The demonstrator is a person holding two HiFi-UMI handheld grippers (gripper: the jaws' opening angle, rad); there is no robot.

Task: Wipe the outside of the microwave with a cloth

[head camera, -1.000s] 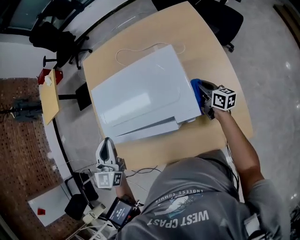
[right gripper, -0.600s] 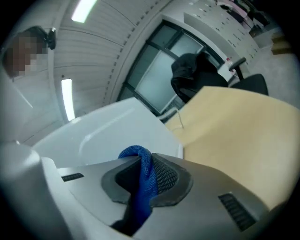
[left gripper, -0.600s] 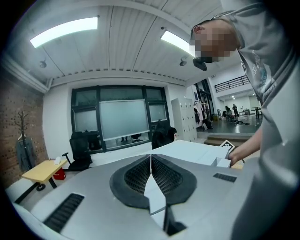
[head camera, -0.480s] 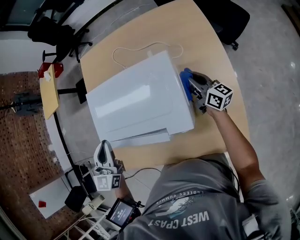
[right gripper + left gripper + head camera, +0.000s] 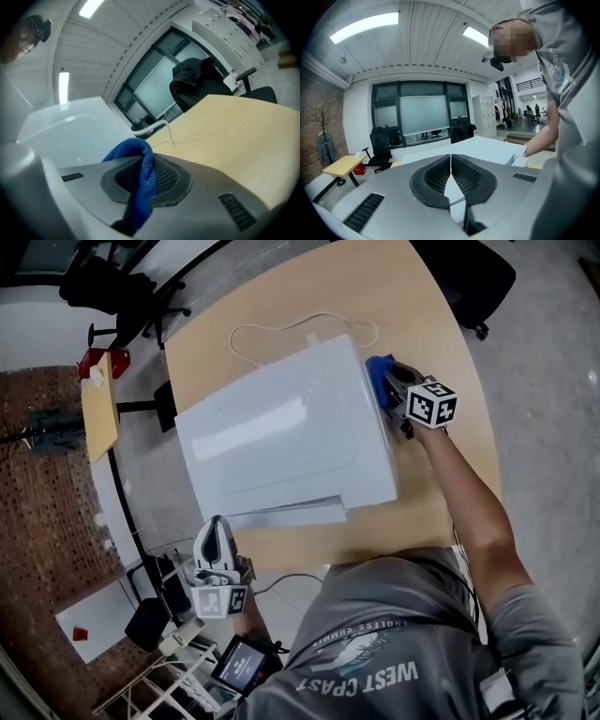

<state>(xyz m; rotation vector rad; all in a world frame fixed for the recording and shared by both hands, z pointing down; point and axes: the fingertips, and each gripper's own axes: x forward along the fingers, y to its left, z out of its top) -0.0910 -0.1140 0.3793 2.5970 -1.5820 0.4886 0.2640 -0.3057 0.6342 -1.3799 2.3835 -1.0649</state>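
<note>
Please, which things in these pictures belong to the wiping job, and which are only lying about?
For the job:
- large white box-shaped microwave
- blue cloth, pinched in the right tongs, at the microwave's side

Lying about:
- thin white power cord on the light wooden table
- black office chair
- small yellow side table
- left tongs, shut and empty

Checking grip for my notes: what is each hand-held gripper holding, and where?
Right hand-held gripper: blue cloth, pinched at a fold. Left hand-held gripper: nothing, jaws shut.
</note>
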